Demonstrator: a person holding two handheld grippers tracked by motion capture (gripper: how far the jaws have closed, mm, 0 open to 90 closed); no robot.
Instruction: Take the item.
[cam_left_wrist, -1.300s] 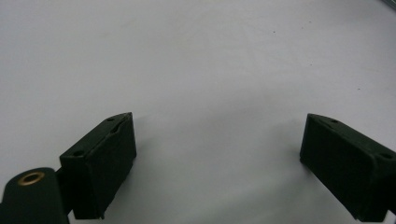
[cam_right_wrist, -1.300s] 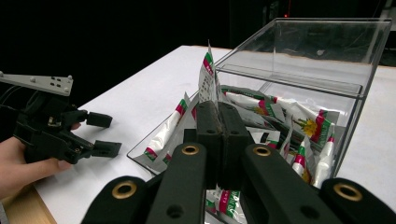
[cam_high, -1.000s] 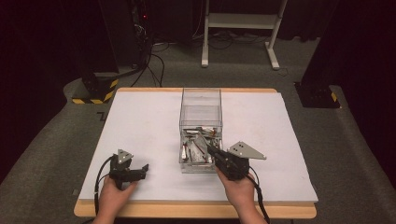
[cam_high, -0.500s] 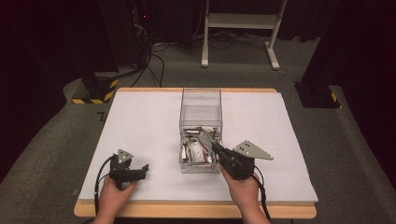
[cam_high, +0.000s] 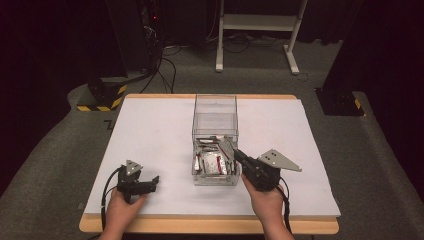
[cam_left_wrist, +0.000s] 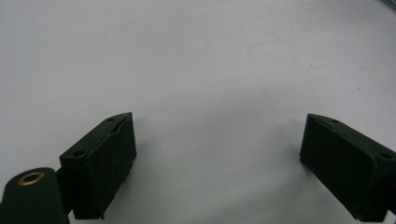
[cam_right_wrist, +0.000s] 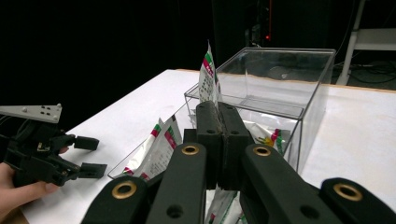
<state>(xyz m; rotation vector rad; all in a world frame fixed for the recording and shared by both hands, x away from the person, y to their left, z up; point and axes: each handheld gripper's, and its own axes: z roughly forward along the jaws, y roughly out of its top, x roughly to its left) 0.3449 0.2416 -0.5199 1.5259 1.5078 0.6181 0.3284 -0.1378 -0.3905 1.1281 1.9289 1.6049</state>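
While clamped, right gripper pinches packet.

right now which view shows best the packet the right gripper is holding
The right gripper view: the packet stands pinched between the right gripper's shut jaws, its print readable. The high view shows it small over the clear box. The left gripper view looks at bare table.

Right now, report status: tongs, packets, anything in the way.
Right tongs shut on one packet, lifted above clear box. Left tongs open, empty, over white table. More packets in box. Nothing blocking.
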